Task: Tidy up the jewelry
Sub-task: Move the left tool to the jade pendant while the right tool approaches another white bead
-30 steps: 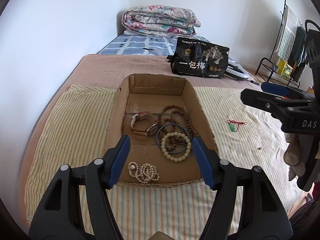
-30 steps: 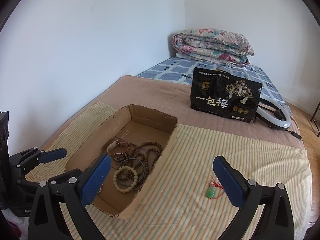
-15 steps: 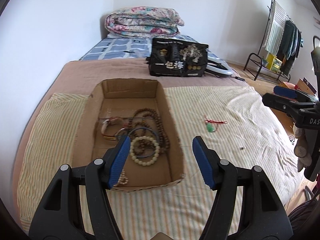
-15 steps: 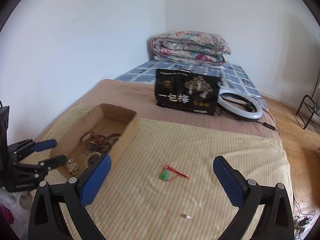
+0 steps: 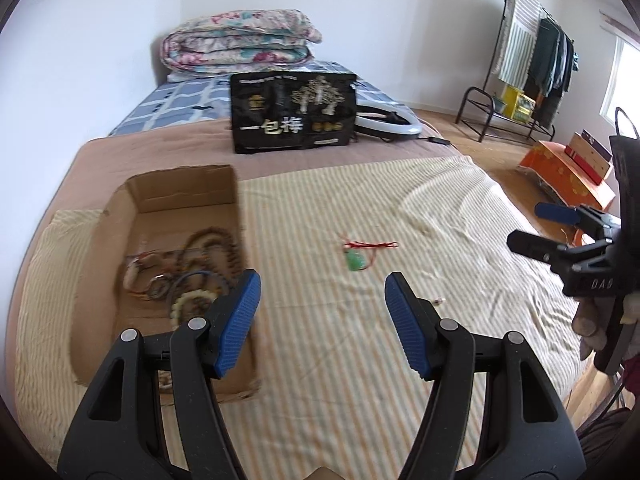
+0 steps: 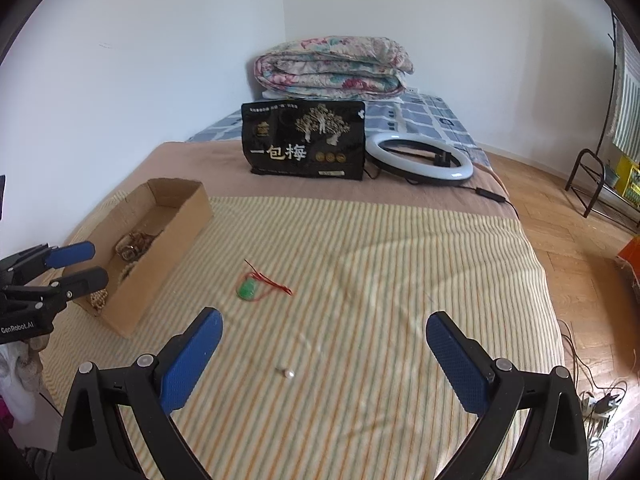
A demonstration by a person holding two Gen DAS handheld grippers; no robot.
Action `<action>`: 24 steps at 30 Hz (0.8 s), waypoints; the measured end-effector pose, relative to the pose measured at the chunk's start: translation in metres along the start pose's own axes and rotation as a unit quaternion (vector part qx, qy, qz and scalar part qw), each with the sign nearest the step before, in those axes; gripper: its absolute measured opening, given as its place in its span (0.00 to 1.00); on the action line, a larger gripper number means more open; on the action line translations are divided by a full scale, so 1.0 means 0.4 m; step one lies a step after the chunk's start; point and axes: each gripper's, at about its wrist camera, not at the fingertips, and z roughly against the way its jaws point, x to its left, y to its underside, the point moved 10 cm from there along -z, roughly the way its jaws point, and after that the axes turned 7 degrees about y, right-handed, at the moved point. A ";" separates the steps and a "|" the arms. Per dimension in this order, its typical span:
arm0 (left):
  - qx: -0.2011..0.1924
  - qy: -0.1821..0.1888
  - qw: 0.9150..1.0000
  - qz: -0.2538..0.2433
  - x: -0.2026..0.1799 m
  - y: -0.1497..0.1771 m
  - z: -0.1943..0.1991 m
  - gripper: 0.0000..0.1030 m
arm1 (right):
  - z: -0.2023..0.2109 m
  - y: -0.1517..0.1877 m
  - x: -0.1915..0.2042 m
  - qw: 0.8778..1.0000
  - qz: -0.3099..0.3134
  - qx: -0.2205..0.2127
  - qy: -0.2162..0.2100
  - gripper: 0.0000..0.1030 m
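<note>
A cardboard box (image 5: 184,190) (image 6: 176,200) on the striped blanket holds bead bracelets, a watch and a long bead string (image 5: 208,248). A green pendant on a red cord (image 5: 354,260) (image 6: 248,290) lies on the blanket to the right of the box. A small pearl earring (image 6: 289,374) (image 5: 439,301) lies nearer me. My left gripper (image 5: 320,300) is open and empty, hovering over the box's right wall and the blanket. My right gripper (image 6: 322,340) is open and empty above the pearl earring. Each gripper shows at the edge of the other's view.
A black printed bag (image 5: 294,114) (image 6: 304,142) stands behind the blanket, a ring light (image 6: 420,158) beside it. A folded floral quilt (image 6: 334,68) lies at the bed's far end. A clothes rack (image 5: 528,52) and an orange box (image 5: 568,172) stand on the wooden floor to the right.
Both grippers have swung right, away from the box. The box slid to the left of both views, and the pendant and pearl earring came toward the middle. Both stayed open.
</note>
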 end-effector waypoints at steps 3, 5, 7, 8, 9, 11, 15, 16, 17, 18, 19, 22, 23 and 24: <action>0.007 0.007 1.000 -0.007 -0.034 -0.002 -0.030 0.64 | -0.008 0.022 -0.017 1.000 -0.005 0.006 -0.002 1.00; 0.012 0.010 1.000 -0.011 -0.054 -0.002 -0.049 0.64 | -0.016 0.040 -0.025 1.000 -0.007 0.010 -0.002 1.00; 0.018 0.013 1.000 -0.016 -0.072 0.001 -0.073 0.64 | -0.026 0.060 -0.031 1.000 -0.010 0.016 -0.003 1.00; 0.020 0.013 1.000 -0.018 -0.080 0.001 -0.083 0.64 | -0.031 0.069 -0.035 1.000 -0.012 0.018 -0.003 1.00; 0.024 0.014 0.999 -0.019 -0.087 0.002 -0.095 0.64 | -0.036 0.077 -0.039 1.000 -0.014 0.021 -0.003 1.00; 0.031 0.016 0.999 -0.020 -0.099 0.005 -0.122 0.64 | -0.048 0.096 -0.046 0.999 -0.021 0.027 -0.005 1.00; 0.043 0.015 0.999 -0.019 -0.115 0.012 -0.173 0.64 | -0.072 0.133 -0.046 0.999 -0.027 0.039 -0.009 0.98; 0.046 0.015 0.999 -0.018 -0.118 0.013 -0.186 0.64 | -0.078 0.141 -0.045 0.999 -0.028 0.041 -0.009 0.96; 0.048 0.014 0.999 -0.017 -0.120 0.013 -0.200 0.64 | -0.084 0.150 -0.042 0.999 -0.028 0.043 -0.010 0.94; 0.051 0.013 0.999 -0.015 -0.120 0.014 -0.211 0.64 | -0.088 0.157 -0.039 0.998 -0.027 0.046 -0.013 0.90; 0.053 0.014 0.998 -0.013 -0.120 0.014 -0.223 0.64 | -0.093 0.165 -0.033 0.998 -0.026 0.050 -0.018 0.86; 0.060 0.014 0.998 -0.006 -0.117 0.014 -0.258 0.63 | -0.107 0.183 -0.020 0.998 -0.023 0.056 -0.022 0.77; 0.064 0.014 0.998 -0.004 -0.115 0.015 -0.271 0.55 | -0.113 0.188 -0.012 0.998 -0.021 0.058 -0.027 0.75; 0.069 0.013 0.998 -0.002 -0.113 0.017 -0.282 0.52 | -0.119 0.191 -0.006 0.998 -0.019 0.060 -0.031 0.71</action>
